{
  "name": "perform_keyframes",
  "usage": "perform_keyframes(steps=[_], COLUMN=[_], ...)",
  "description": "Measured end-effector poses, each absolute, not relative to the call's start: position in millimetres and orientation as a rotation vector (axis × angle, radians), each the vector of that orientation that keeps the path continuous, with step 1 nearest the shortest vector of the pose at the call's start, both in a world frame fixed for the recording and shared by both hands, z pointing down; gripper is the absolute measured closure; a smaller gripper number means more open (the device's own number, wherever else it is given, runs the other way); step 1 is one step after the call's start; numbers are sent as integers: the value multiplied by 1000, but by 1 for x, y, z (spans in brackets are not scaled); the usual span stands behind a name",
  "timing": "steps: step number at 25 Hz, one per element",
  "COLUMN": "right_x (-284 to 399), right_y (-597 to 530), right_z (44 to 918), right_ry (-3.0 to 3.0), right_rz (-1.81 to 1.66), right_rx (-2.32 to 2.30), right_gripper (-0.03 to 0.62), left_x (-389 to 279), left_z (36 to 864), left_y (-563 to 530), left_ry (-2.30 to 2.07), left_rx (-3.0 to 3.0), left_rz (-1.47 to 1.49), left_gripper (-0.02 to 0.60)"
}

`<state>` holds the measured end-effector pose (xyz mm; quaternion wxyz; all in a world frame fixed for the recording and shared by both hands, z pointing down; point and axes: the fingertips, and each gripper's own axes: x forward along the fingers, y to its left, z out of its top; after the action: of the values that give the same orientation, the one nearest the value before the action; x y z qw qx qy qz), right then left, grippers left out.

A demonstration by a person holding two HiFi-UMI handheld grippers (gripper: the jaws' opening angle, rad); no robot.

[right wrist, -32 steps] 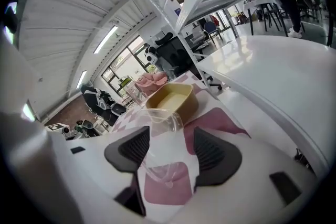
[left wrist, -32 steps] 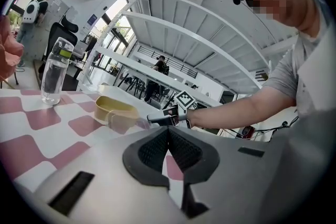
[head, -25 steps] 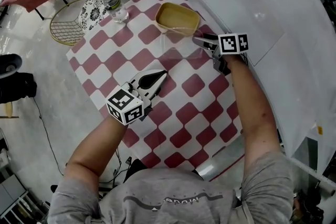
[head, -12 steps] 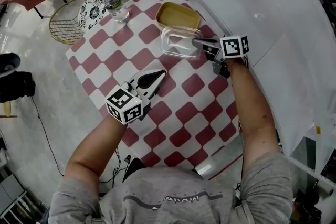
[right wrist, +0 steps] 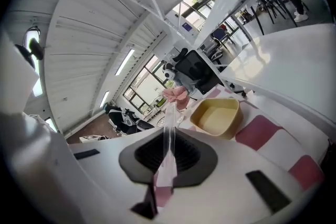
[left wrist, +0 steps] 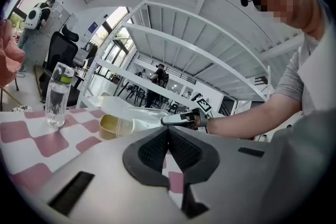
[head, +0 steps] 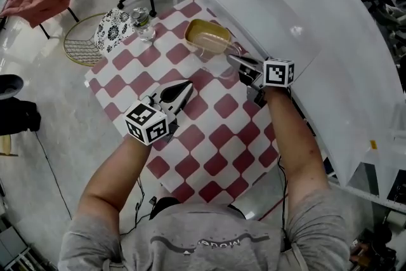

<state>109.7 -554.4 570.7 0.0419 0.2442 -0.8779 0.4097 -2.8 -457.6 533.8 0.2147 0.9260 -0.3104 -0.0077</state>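
Right gripper view: right gripper [right wrist: 167, 153] clamped on clear lid [right wrist: 169, 122], edge-on; left gripper [left wrist: 168, 139] closed.

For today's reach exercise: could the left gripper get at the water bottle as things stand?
Probably yes: only bare checked cloth lies between the left gripper and the water bottle, though its jaws are shut.

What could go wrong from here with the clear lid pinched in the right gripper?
1. The right gripper grips the clear lid only by a thin edge, so the lid may slip or twist out of the jaws.
2. The yellow container sits unheld on the checkered cloth; the left gripper is shut and well apart from it. If the lid bumps the container, it could probably slide or tip.
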Motion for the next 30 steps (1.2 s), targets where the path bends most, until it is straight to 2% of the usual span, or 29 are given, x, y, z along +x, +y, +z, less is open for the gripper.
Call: perform_keyframes(steps=[15, 30], right_x=[91, 85], right_y=[-533, -473], right_z=[464, 401], right_ry=[-2777, -2697], right_rz=[969, 651], right_rx=[1053, 1415], right_gripper=[562, 562], left_x=[-33, -58], left_z=[454, 394], left_y=[-446, -419], left_ry=[-866, -753], left_rx=[2669, 2777], left_rz=[-60, -59], left_gripper=[569, 569])
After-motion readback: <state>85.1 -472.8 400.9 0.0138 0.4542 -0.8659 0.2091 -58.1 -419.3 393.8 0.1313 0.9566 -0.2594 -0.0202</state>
